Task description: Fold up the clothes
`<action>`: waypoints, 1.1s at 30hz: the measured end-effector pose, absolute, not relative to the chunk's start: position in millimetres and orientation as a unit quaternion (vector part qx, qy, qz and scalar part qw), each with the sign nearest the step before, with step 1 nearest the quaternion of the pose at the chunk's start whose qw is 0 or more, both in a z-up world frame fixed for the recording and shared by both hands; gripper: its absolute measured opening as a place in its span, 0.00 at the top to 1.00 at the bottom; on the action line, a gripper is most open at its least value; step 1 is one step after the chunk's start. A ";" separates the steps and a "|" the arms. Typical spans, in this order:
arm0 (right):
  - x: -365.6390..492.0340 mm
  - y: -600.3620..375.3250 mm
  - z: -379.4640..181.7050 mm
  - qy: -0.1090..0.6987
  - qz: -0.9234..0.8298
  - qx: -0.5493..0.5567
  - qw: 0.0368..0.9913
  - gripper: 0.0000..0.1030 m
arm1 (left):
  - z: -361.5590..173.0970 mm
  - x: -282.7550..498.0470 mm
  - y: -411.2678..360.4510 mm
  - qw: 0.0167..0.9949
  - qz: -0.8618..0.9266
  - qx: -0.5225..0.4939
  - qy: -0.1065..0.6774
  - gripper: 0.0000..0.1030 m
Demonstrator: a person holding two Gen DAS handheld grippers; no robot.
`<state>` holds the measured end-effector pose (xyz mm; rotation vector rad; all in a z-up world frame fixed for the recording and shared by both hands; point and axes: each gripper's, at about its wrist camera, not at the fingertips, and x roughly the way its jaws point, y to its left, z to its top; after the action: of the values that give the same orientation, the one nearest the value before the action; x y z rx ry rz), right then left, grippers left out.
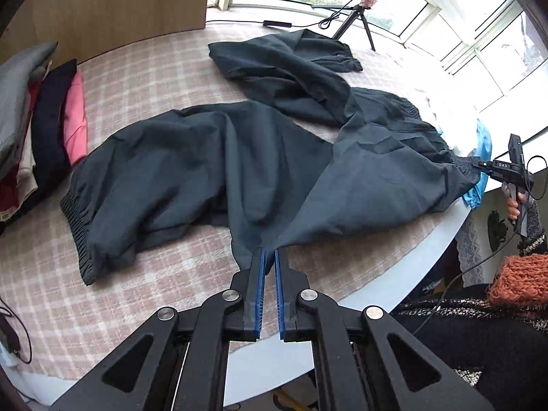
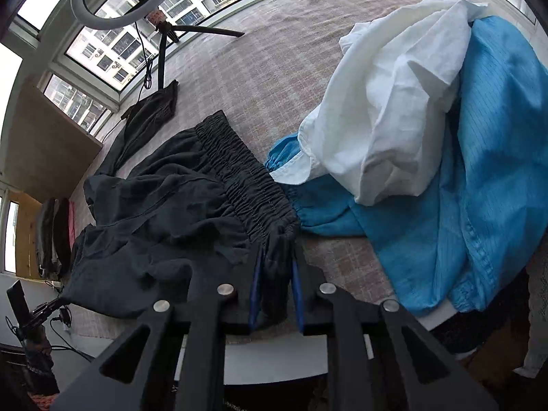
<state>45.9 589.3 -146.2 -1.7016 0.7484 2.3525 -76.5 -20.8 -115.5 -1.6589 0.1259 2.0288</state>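
Dark grey trousers (image 1: 191, 157) lie spread on the checked table cover (image 1: 144, 78), legs to the left and back, elastic waistband to the right. My left gripper (image 1: 270, 251) is shut on a fold of the trousers near the crotch, by the table's front edge. My right gripper (image 2: 275, 260) is shut on the bunched waistband corner (image 2: 253, 185) of the trousers (image 2: 154, 205). The right gripper also shows in the left wrist view (image 1: 479, 165), pinching the waistband at the table's right edge.
A stack of folded clothes (image 1: 51, 130) sits at the table's left. A white garment (image 2: 387, 102) lies on a blue garment (image 2: 479, 185) right of the waistband. A ring light on a tripod (image 1: 370, 0) stands at the back by the windows.
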 end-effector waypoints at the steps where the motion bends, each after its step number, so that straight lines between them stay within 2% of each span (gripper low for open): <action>1: 46.4 586.5 -147.7 0.238 0.777 -0.579 0.068 0.83 | -117.7 -80.3 -23.2 0.250 0.748 -0.613 0.056 0.96; 3: 47.0 587.7 -134.6 0.223 0.786 -0.573 0.067 0.80 | -116.1 -103.7 -10.8 0.254 0.751 -0.605 0.068 0.95; 4: 42.1 590.7 -124.2 0.229 0.795 -0.559 0.060 0.72 | -114.1 -118.4 -1.3 0.258 0.754 -0.600 0.072 0.92; 5: 33.2 593.7 -113.6 0.235 0.805 -0.542 0.049 0.57 | -112.2 -133.1 8.2 0.263 0.757 -0.594 0.076 0.88; 7: 5.5 594.9 -97.8 0.228 0.827 -0.512 0.035 0.45 | -108.3 -162.6 27.2 0.272 0.761 -0.582 0.085 0.76; 10: -59.8 591.0 -101.4 0.182 0.848 -0.497 0.031 0.45 | -103.1 -208.2 58.6 0.286 0.768 -0.564 0.096 0.76; 13: -121.5 590.3 -135.2 0.175 0.832 -0.526 0.011 0.45 | -108.7 -265.8 111.9 0.300 0.766 -0.560 0.098 0.68; 17: -173.4 574.5 -177.7 0.151 0.812 -0.564 -0.018 0.45 | -132.6 -316.0 196.4 0.320 0.748 -0.562 0.150 0.67; 23: -205.9 563.4 -214.0 0.119 0.793 -0.597 -0.040 0.45 | -180.3 -357.4 293.9 0.322 0.720 -0.556 0.261 0.62; 31: -213.7 553.6 -224.6 0.092 0.796 -0.595 -0.064 0.45 | -215.9 -407.5 325.5 0.299 0.724 -0.559 0.272 0.58; 32: -213.2 551.8 -224.4 0.088 0.796 -0.596 -0.066 0.53 | -218.0 -410.1 326.6 0.301 0.724 -0.560 0.269 0.59; 33: -212.5 550.1 -223.7 0.085 0.794 -0.598 -0.068 0.64 | -216.9 -408.0 324.2 0.310 0.722 -0.562 0.259 0.72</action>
<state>-212.5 550.1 -223.7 -1.9634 0.2807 2.6099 -408.0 324.2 -216.9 -1.4828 0.6843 1.9063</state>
